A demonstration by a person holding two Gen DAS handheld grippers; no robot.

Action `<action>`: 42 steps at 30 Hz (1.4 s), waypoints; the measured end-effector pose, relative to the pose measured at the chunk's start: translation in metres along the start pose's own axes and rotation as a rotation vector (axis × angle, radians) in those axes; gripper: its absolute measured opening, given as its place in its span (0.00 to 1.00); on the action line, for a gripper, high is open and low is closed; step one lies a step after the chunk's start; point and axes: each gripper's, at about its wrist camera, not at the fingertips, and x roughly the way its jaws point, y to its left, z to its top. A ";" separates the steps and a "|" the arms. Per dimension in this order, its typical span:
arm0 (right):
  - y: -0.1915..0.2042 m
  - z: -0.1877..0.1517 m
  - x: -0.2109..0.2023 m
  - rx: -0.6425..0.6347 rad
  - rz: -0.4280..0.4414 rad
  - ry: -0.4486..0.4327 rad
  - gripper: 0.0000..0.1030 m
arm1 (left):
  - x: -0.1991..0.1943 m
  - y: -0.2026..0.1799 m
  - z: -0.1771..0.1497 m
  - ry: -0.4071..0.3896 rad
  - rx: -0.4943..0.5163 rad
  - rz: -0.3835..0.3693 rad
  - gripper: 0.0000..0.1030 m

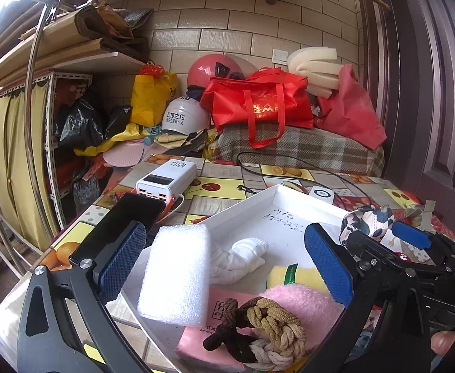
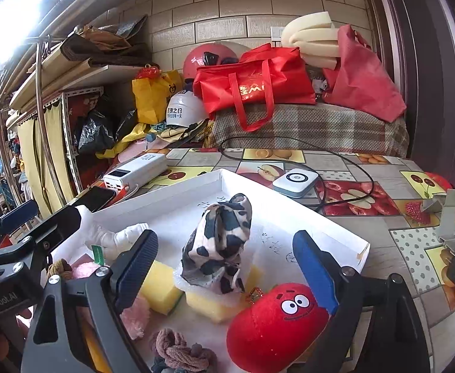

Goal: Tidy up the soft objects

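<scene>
A white tray (image 1: 277, 200) (image 2: 177, 214) holds soft things. In the left wrist view a white foam block (image 1: 174, 273) stands between my left gripper's (image 1: 224, 264) open fingers, with a white sock (image 1: 243, 259), a yellow sponge (image 1: 292, 276), a pink plush (image 1: 302, 304) and braided hair ties (image 1: 258, 329) beside it. In the right wrist view my right gripper (image 2: 224, 264) is open around a cow-print cloth (image 2: 221, 245) that rests on yellow sponges (image 2: 162, 286). A red plush (image 2: 274, 326) lies below it. I cannot tell whether either gripper touches its object.
A white power bank (image 1: 168, 177) and a black phone (image 1: 118, 223) lie left of the tray. A small white device (image 2: 295, 180) with a black cable (image 2: 351, 161) lies behind it. Red bags (image 1: 258, 102) and helmets (image 1: 183, 118) are piled at the back.
</scene>
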 end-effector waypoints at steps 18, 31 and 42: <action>-0.012 -0.021 -0.063 -0.036 -0.112 -0.095 0.95 | -0.042 -0.044 -0.020 -0.014 0.133 0.044 1.00; -0.059 -0.055 -0.136 0.018 -0.119 -0.067 1.00 | -0.074 -0.070 -0.044 0.125 0.090 0.062 1.00; -0.107 -0.078 -0.217 0.169 -0.203 -0.151 1.00 | -0.140 -0.106 -0.039 0.079 0.131 0.218 1.00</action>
